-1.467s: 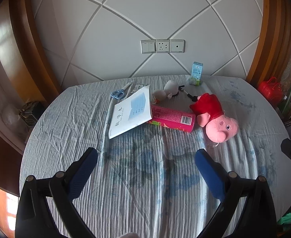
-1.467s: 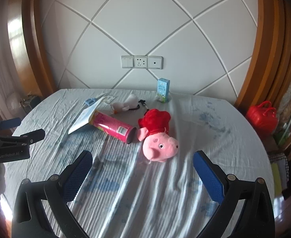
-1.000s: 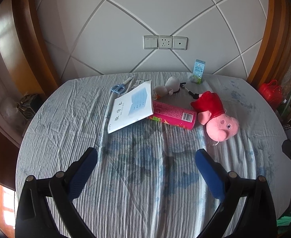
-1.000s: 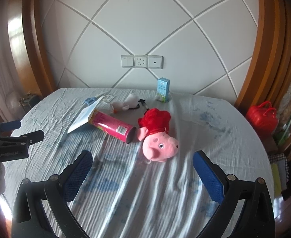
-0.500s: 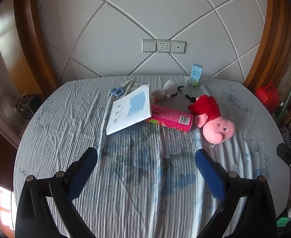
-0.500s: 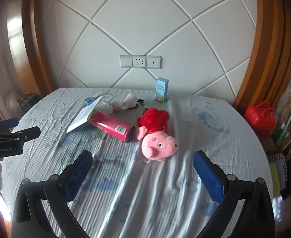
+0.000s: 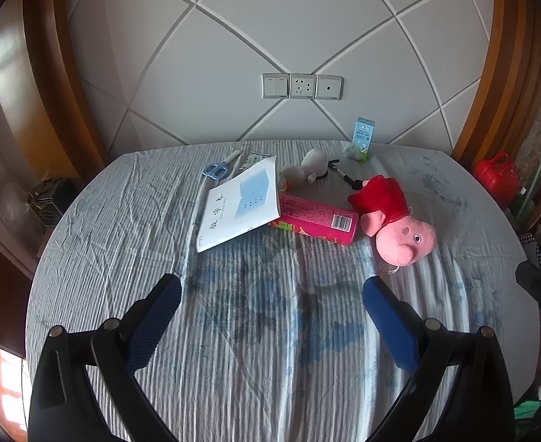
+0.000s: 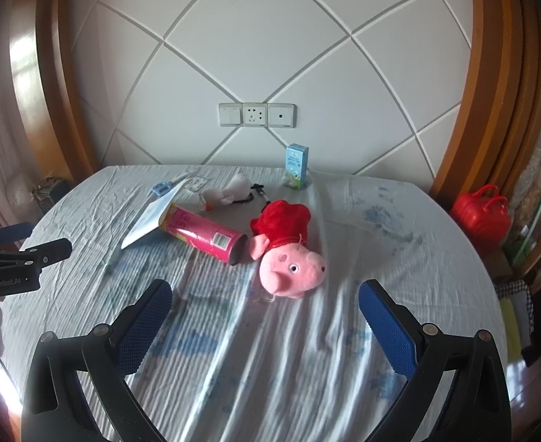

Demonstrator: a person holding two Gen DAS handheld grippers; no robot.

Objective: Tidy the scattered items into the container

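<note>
1. Scissors, blue-handled: lying flat at far left of the tabletop, just beside the booklet's far corner.
2. Booklet, white with a blue panel: leaning tilted, its right edge resting on the pink tube.
3. Small white plush: lying behind the tube, touching a black-handled object too small to identify.
4. Pink tube, cylindrical, barcode showing: lying on its side at centre, right end touching the pig plush.
5. Pig plush, pink, red dress: lying on its side, head pointing toward the near edge.
6. Milk carton, blue and white: standing upright at the far edge near the wall.
7. Red bag: sitting off the tabletop, far right.
8. Left gripper: hovering over the near tabletop, jaws spread wide, gripping nothing.
9. Right gripper: hovering likewise, jaws spread wide and empty, pig plush lying just beyond them.
10. Container: showing in neither view.
</note>
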